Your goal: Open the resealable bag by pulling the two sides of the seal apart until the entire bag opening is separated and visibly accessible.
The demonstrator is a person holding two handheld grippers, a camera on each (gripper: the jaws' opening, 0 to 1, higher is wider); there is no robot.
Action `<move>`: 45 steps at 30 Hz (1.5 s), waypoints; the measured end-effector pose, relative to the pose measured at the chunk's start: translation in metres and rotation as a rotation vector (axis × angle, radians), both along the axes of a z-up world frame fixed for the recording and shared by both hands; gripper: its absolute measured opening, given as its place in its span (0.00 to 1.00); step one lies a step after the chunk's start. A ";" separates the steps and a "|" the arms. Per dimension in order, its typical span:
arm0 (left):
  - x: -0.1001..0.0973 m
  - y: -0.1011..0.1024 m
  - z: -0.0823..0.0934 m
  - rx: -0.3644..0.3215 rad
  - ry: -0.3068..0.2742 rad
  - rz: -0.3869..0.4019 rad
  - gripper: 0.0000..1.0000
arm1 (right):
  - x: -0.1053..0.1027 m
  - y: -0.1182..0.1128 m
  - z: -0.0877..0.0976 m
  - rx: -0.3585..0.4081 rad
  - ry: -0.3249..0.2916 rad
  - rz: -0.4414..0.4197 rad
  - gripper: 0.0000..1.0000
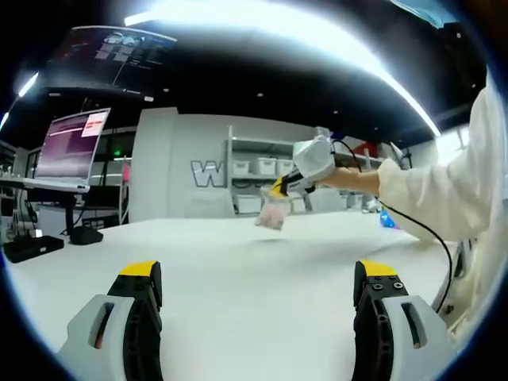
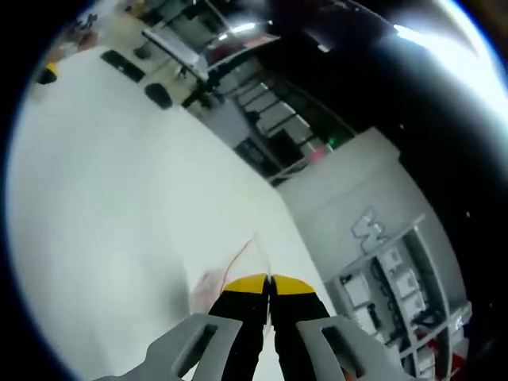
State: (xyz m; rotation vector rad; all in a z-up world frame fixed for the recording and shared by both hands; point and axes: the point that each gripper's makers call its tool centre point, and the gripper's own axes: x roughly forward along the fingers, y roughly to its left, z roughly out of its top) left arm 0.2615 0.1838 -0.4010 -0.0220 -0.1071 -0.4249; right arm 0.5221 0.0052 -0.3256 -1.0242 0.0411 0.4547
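Right hand-held gripper (image 2: 268,283) lifts bag (image 1: 274,213) above white table (image 1: 238,270), shelves (image 1: 266,171) behind.

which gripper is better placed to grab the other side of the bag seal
Left. The right gripper is already shut on the resealable bag, holding it above the white table. The left gripper has its jaws wide apart and nothing between them, facing the bag.

bag (image 1: 274,213) above table (image 1: 238,270) | laptop (image 1: 71,151) far left
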 end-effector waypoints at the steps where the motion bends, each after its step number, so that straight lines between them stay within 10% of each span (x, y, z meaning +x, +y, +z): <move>1: 0.000 0.000 0.000 0.001 0.001 0.000 1.00 | 0.002 0.000 -0.001 0.001 0.003 -0.002 0.00; 45: 0.005 0.002 0.003 0.034 0.000 0.015 1.00 | 0.059 -0.010 -0.012 0.082 0.028 -0.080 0.00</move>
